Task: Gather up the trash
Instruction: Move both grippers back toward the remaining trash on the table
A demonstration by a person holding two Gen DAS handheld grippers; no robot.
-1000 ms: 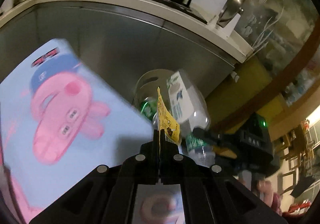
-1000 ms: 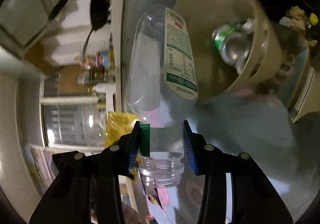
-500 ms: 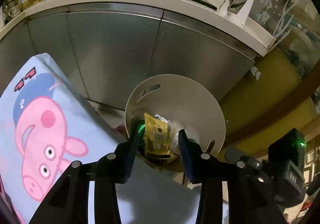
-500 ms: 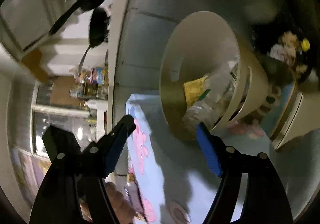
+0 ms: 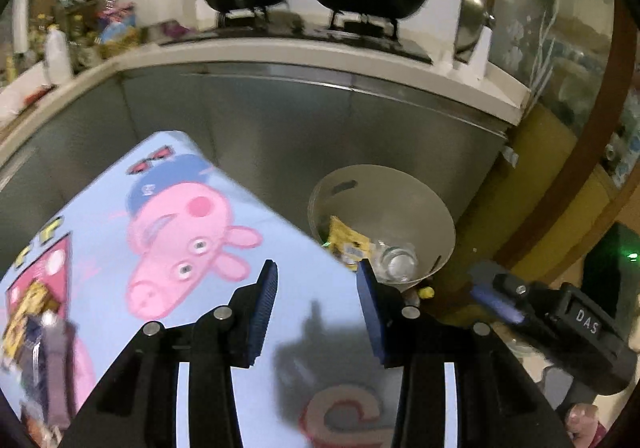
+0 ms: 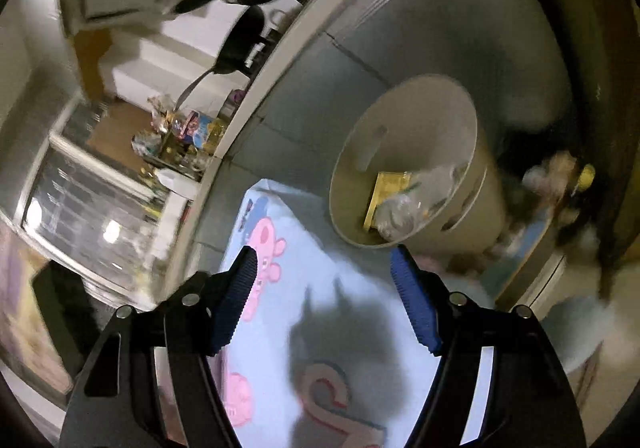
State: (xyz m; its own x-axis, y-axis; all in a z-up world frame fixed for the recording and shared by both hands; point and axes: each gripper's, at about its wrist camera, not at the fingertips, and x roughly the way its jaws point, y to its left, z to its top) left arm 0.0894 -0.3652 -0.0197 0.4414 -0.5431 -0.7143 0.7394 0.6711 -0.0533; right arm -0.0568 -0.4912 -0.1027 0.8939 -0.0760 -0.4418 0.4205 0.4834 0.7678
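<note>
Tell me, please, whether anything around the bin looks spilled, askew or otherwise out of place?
Little stands out. The yellow wrapper and the clear plastic bottle lie inside the beige bin, which stands upright beside the blue cartoon tablecloth. A small yellow item lies outside the bin by its base; it is too blurred to identify.

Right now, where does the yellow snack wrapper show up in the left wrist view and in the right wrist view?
Left wrist view: yellow snack wrapper lies inside the beige bin, right of centre, beside the clear plastic bottle.
Right wrist view: wrapper is in the same bin, right of centre, left of the bottle.
Shared landmark: the pink pig print on the blue cloth.
</note>
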